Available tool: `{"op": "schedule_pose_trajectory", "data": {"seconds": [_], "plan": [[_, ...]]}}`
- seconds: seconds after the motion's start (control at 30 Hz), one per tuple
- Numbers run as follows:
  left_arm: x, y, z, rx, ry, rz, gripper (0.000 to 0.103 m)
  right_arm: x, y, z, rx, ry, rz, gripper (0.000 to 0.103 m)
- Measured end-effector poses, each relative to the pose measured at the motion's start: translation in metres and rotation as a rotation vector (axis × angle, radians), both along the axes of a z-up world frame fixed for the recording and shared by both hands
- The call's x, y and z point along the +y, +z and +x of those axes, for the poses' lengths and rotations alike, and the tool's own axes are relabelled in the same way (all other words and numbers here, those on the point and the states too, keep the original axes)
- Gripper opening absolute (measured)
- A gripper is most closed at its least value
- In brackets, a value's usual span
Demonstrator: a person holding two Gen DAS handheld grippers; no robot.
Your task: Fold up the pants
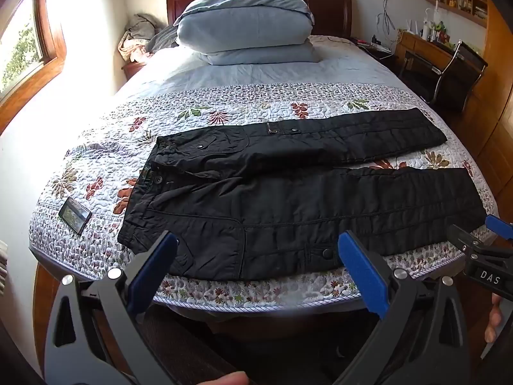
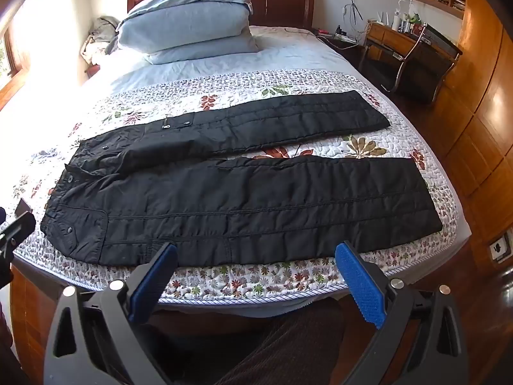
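Fingers (image 1: 160,256) of both the left gripper (image 1: 256,256) and right gripper (image 2: 256,263) were spread, empty; we noted black pants (image 2: 243,199) flat on the bed (image 2: 256,282), legs apart.

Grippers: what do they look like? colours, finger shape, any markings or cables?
Both alike: the left gripper and right gripper have matte black angular bodies with triangular cut-outs, silver round pivot bolts, and flat blue finger pads with a fine dotted texture. The right gripper's side, seen from the left wrist, carries a white "DAS" label. No cables visible.
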State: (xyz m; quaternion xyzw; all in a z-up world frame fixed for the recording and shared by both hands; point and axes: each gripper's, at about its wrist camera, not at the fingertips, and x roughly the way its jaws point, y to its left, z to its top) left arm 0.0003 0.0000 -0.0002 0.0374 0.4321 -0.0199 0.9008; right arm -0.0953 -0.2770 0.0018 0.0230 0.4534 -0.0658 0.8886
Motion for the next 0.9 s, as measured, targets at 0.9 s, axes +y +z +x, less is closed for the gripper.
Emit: {"op": "schedule_pose_trajectory", "data": {"seconds": [0.9], "plan": [[-0.0010,-0.0005,0.0036,-0.014,-0.005,0.017,0.100,0.0003,-0.0050,0.0047,0.010,0.010,0.038,0.100]]}}
